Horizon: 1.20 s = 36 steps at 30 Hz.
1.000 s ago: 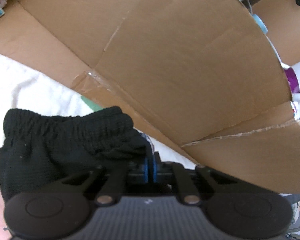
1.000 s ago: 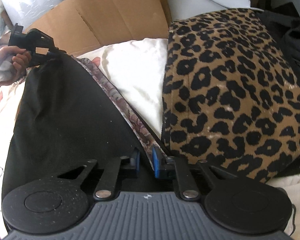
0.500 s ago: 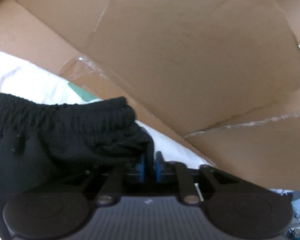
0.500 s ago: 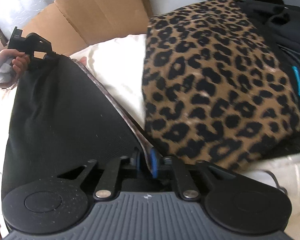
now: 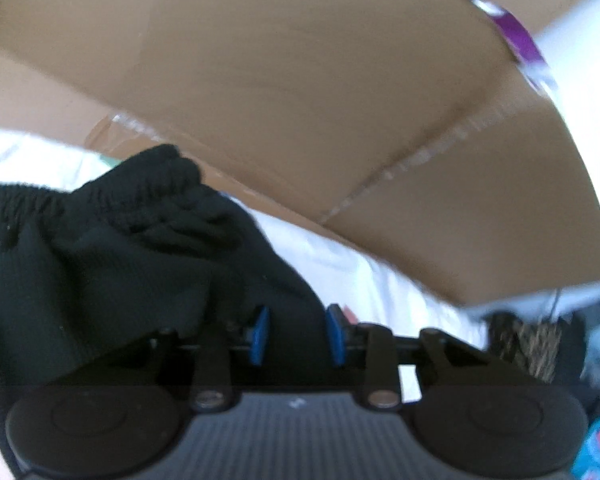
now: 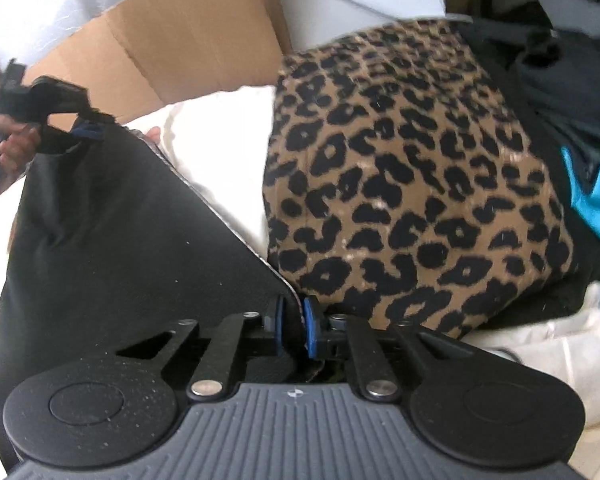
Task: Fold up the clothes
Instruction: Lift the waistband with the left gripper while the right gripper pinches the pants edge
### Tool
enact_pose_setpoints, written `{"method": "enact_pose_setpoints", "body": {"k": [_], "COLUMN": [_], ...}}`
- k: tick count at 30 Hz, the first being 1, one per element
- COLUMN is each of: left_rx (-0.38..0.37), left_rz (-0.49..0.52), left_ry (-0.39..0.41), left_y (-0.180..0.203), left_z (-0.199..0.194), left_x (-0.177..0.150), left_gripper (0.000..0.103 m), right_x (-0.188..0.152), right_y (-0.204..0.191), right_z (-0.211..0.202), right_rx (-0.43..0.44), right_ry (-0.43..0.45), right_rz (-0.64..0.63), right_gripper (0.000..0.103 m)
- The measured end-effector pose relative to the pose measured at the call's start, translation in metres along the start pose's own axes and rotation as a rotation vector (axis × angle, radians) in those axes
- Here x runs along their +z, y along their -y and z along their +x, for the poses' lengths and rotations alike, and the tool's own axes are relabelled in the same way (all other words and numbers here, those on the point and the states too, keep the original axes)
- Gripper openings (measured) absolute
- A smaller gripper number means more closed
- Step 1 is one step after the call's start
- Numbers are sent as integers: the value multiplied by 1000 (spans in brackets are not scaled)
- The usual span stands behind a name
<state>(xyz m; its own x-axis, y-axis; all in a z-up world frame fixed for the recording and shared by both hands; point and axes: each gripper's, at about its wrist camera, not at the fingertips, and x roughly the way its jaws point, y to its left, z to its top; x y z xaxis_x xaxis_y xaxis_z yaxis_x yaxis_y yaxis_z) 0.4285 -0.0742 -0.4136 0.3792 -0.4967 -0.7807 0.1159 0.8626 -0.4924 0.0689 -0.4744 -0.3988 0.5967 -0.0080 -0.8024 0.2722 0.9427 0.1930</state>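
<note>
A black garment [image 6: 120, 240] with an elastic waistband [image 5: 148, 192] hangs stretched between my two grippers. In the left wrist view my left gripper [image 5: 298, 332] has its jaws opening; black cloth [image 5: 100, 260] still lies between the blue pads, which stand clear of it. In the right wrist view that left gripper [image 6: 80, 128] shows at the garment's far top corner, held by a hand [image 6: 12, 148]. My right gripper [image 6: 294, 326] is closing, and its blue pads pinch the garment's near edge with a patterned lining.
A big flattened cardboard sheet [image 5: 300, 100] stands right behind the garment, also seen as cardboard [image 6: 196, 40]. A leopard-print cushion [image 6: 412, 184] and a white pillow [image 6: 220, 152] lie to the right. Dark clothes and a blue cloth [image 6: 596, 200] are heaped at the far right. White bedding [image 5: 360, 280] lies below.
My left gripper's jaws have parted from a tight pinch on the waistband, and the gripper has shifted sideways and rolled. The right gripper has stayed on the garment's edge.
</note>
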Motion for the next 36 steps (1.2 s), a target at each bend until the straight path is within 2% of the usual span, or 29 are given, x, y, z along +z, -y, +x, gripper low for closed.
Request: {"method": "enact_pose_setpoints", "body": {"k": [5,8,18,23,27,28,31,34,36], "left_rx": [-4,49,68,83,91,90,88,108,159], "left_rz": [133,173,144,196,187,186,203,229,306], "left_ry": [-15,-16,-8,12,-3,-8,0,54,116], "left_y": [19,28,29,34,34,33,31,24,22], "left_z": [2,11,39,48,48,46,34,13,-2], "left_x": [-18,-24,-29,-26,-20,-19,-16,-11,-8], "left_gripper": [33,33,23,22,22,22,22,28,44], "right_x": [-4,-4,-5,-6,-5,-4,-1,2,6], "right_y": [-1,0,3,3,2,1,-2,-4,-7], "right_z": [3,3,3,3,4,4,-2,-12,-18], "right_rx": [-9,-10,-32,-35,-45,-48,-57,-63,-68], "right_ry": [-8,-9,-20,-26,-38,-41,-28,19,48], "right_rz": [-26,-27,10,16,20,20,5,-12,-18], "right_gripper": [11,9,7,7,12,18,27,30,30]}}
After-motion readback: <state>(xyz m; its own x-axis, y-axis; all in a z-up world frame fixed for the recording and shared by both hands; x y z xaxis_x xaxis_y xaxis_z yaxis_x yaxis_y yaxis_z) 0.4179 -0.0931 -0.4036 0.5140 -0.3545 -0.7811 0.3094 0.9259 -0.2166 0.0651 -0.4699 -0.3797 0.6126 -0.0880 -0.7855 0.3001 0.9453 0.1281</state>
